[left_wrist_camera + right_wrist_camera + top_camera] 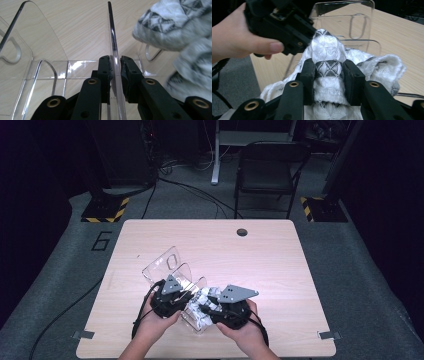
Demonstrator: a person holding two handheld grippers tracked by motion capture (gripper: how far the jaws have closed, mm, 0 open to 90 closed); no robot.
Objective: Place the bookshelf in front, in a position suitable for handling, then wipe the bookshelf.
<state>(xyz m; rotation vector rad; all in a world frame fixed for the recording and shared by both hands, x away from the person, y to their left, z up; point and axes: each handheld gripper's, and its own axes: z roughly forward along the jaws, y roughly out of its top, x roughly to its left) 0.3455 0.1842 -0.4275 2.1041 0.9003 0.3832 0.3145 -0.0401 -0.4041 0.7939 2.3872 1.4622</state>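
Both of the person's hands are coming in over the near edge of the tabletop (280,250), a little left of its middle, angled toward each other. The left hand (150,325) is holding the left claw (176,296) low and pointing it away from the near edge. In the left gripper view its jaws are clamping one upright divider (113,45) of the clear acrylic rack (170,267), the pads pressing on either face of the thin plate.

The right hand (245,330) is wrapping the right claw (204,309) from behind and aiming it leftward, toward the rack. In the right gripper view its jaws are closing on a bunched fold of the white knitted cloth (328,67), gripping it across a dark patterned band.

The rack is standing on the tabletop near the near edge, left of centre. Its row of upright clear dividers is running diagonally, from close to the near edge toward the far left corner, so its long axis is lying along that diagonal. The slots farther from the hands are holding nothing. The cloth is bunched at the rack's near end, against the divider in the left claw. I cannot tell whether it is sitting fully inside a slot or only partly. It is crumpled, with no clear long axis, its gripped fold pointing toward the rack.
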